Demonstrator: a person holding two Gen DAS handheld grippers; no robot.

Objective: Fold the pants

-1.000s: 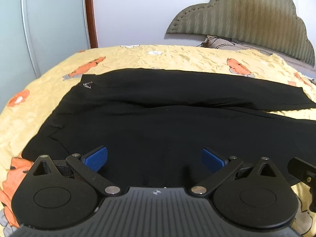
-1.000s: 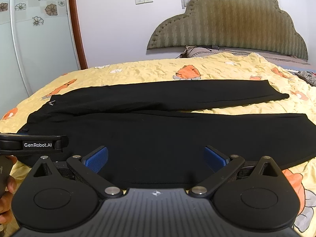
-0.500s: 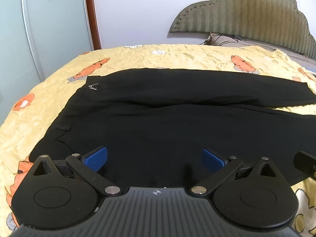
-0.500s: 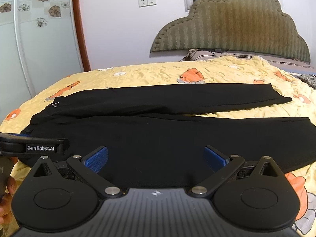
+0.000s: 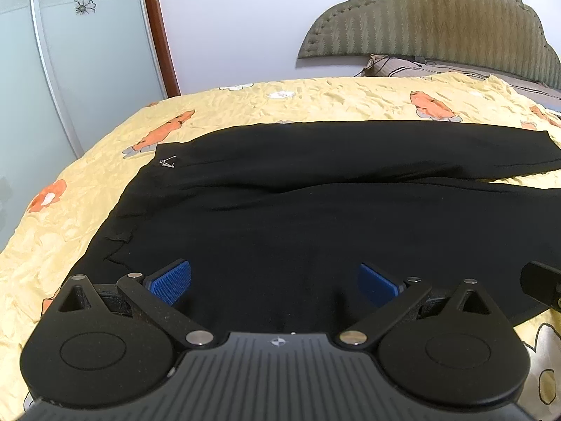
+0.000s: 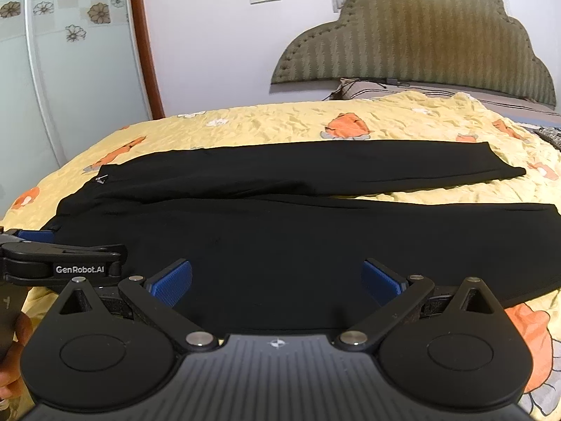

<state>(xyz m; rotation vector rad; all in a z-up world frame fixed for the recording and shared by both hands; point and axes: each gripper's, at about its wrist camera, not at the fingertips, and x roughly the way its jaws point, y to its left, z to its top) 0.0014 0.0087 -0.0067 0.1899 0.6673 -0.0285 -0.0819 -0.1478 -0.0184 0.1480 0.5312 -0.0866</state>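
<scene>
The black pants (image 6: 280,231) are laid flat across the bed (image 6: 280,129), on its yellow bedspread with orange prints, the waistband to the left and the two legs run out to the right. The legs are spread apart rather than stacked: the far leg (image 6: 315,168) lies near the headboard (image 6: 420,42) side, the near leg (image 6: 385,242) closer to the cameras, and a wedge of bedspread is seen between their cuffs. This layout is judged to be a starting arrangement, since no fold is yet seen and one leg would first need to be brought over the other.

The left hand-held gripper (image 5: 275,282) is held just above the near edge of the hip area, its blue pads (image 5: 171,280) spread wide with nothing between them. The right hand-held gripper (image 6: 277,280) is likewise held with its fingers wide and empty, over the near leg's lower edge further along. Both are judged to be placed along the near edge so that it can be pinched at two spaced points and lifted evenly. Whether the pads touch the cloth cannot be told. A small metal clasp (image 5: 167,162) is seen at the far waistband corner.
</scene>
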